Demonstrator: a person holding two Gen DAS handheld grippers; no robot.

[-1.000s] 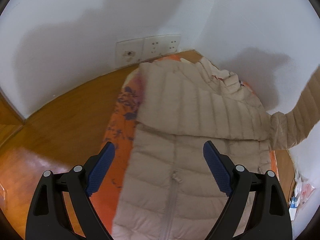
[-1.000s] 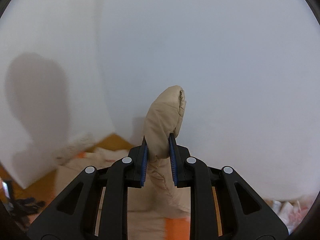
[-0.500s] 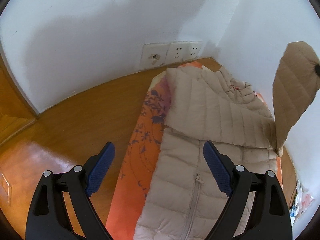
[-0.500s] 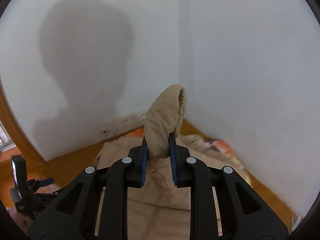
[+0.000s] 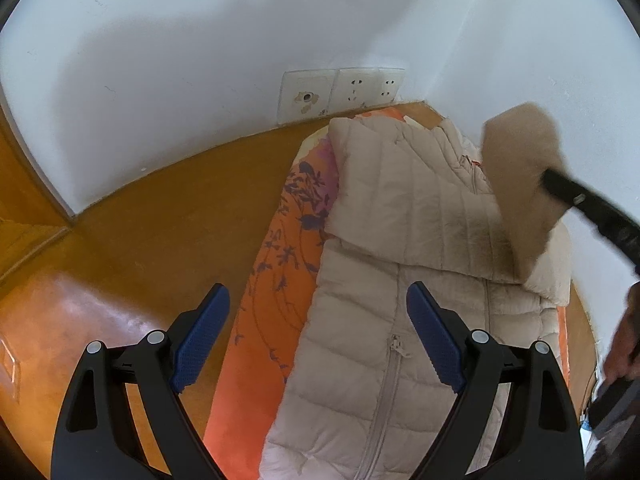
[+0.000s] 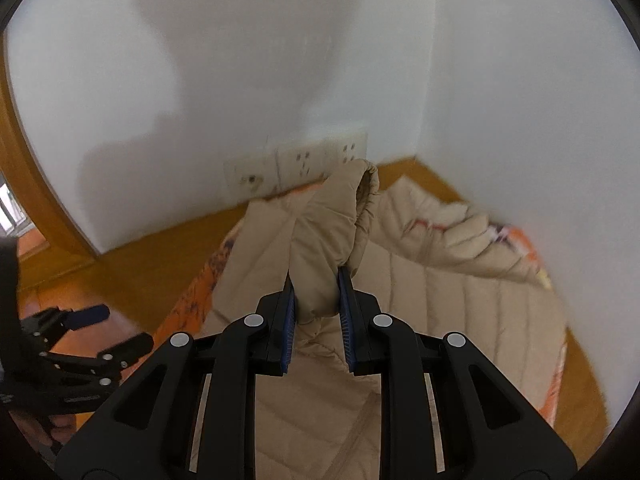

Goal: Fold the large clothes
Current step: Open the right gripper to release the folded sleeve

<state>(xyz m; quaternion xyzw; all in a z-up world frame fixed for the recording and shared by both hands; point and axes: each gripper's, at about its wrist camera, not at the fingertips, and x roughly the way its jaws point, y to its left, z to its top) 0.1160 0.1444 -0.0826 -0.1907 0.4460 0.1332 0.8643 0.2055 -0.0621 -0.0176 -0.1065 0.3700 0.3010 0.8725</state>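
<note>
Right hand-held gripper [image 6: 316,304] tilts downward — clamping jacket sleeve [image 6: 332,232].

Soft, even daylight; broad grey shadows fall on the white wall [image 5: 180,60]. Fisheye edges bend and darken. The right view looks slightly motion-blurred; glare on the floor [image 5: 100,320].

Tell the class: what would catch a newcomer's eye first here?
A beige puffer jacket lies zip-up on an orange floral cloth spread over the wooden floor in a white-walled corner. The right gripper pinches one sleeve above the jacket; the left gripper hovers open.
</note>
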